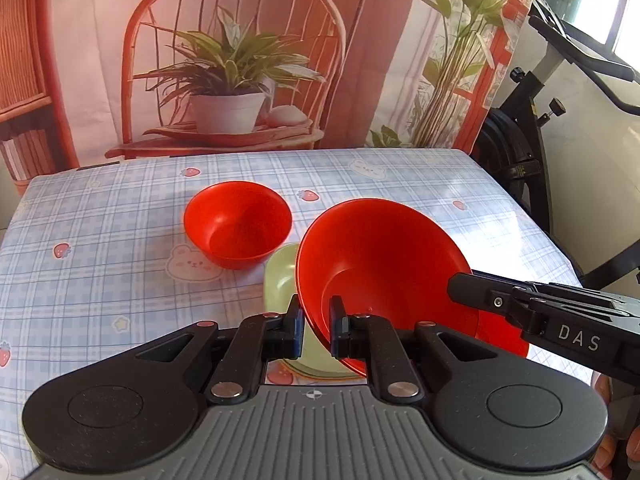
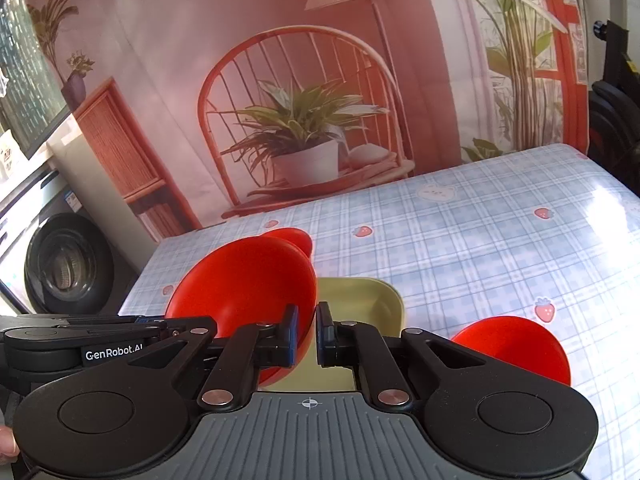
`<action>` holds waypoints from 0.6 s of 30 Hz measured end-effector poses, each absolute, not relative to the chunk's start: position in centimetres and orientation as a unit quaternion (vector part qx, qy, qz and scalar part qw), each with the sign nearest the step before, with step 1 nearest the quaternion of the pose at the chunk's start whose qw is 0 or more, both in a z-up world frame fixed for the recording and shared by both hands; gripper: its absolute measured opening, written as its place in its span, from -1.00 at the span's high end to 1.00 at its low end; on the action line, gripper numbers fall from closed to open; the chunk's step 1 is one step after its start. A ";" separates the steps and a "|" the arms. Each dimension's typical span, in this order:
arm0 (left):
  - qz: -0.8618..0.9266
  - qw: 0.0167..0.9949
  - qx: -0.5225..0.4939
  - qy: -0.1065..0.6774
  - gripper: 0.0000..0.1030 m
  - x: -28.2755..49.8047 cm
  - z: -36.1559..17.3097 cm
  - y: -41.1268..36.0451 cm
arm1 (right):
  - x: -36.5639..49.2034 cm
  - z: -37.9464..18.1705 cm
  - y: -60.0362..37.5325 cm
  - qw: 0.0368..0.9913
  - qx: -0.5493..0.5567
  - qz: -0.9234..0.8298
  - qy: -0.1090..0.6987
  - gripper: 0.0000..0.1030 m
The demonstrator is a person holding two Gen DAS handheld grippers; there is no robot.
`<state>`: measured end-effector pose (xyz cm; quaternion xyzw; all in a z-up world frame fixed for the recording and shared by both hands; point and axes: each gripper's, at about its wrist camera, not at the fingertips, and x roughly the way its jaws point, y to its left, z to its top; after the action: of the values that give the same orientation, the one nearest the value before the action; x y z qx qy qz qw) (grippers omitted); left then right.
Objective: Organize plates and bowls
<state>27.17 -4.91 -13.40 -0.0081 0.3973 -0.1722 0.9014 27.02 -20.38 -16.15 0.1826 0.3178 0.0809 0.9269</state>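
While my left gripper (image 1: 316, 330) pinches the rim of a smooth round red bowl (image 1: 384, 264), tilted above the glossy checked tablecloth (image 1: 120, 240), my right gripper (image 2: 307, 334) clamps its opposite rim; a pale green dish (image 2: 360, 300) sits beneath

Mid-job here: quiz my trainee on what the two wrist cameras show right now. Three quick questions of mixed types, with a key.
1. How many red bowls are in view?
2. True or false: the left gripper clamps the rim of a tilted red bowl.
3. What shows just below that bowl? A) blue cup B) pale green dish C) fork

Key: 1) Three: the tilted red bowl, the far bowl and the near bowl beside the right gripper. 2) True. 3) B.
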 end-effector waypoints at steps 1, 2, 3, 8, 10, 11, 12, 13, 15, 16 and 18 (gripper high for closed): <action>-0.180 0.899 -0.004 0.398 0.74 27.3 -13.5 -6.2 | 26.6 -16.3 -21.4 0.928 0.184 0.072 0.316 0.85; -0.187 0.898 -0.001 0.399 0.74 27.4 -13.7 -7.3 | 26.1 -16.6 -22.8 0.929 0.185 0.061 0.315 0.85; -0.197 0.895 0.004 0.400 0.74 27.5 -14.0 -8.9 | 25.7 -16.8 -23.7 0.929 0.186 0.053 0.315 0.85; -0.227 0.883 0.020 0.411 0.74 27.8 -15.7 -14.5 | 24.1 -18.5 -28.9 0.929 0.189 0.000 0.319 0.85; -0.236 0.877 0.028 0.417 0.74 28.1 -16.6 -16.1 | 23.6 -19.4 -30.6 0.927 0.189 -0.015 0.325 0.85; -0.239 0.874 0.030 0.422 0.74 28.2 -17.0 -16.8 | 23.4 -19.8 -31.1 0.925 0.191 -0.021 0.327 0.85; -0.242 0.872 0.032 0.425 0.74 28.3 -17.3 -17.3 | 23.3 -20.0 -31.6 0.924 0.192 -0.025 0.329 0.85; -0.243 0.870 0.035 0.427 0.74 28.3 -17.6 -17.7 | 23.2 -20.4 -32.1 0.923 0.191 -0.029 0.332 0.85; -0.244 0.866 0.043 0.434 0.73 28.3 -18.2 -18.2 | 23.1 -21.1 -32.6 0.921 0.190 -0.033 0.339 0.85; -0.243 0.865 0.047 0.436 0.73 28.2 -18.4 -18.5 | 23.1 -21.5 -32.7 0.919 0.190 -0.034 0.344 0.85; -0.242 0.863 0.055 0.440 0.72 28.3 -18.9 -18.8 | 23.1 -22.1 -32.9 0.916 0.191 -0.035 0.350 0.85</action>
<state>28.34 -18.79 -18.86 0.0549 0.4403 -0.2416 0.8630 23.11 -32.91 -22.08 0.1907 0.3500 -0.0353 0.9165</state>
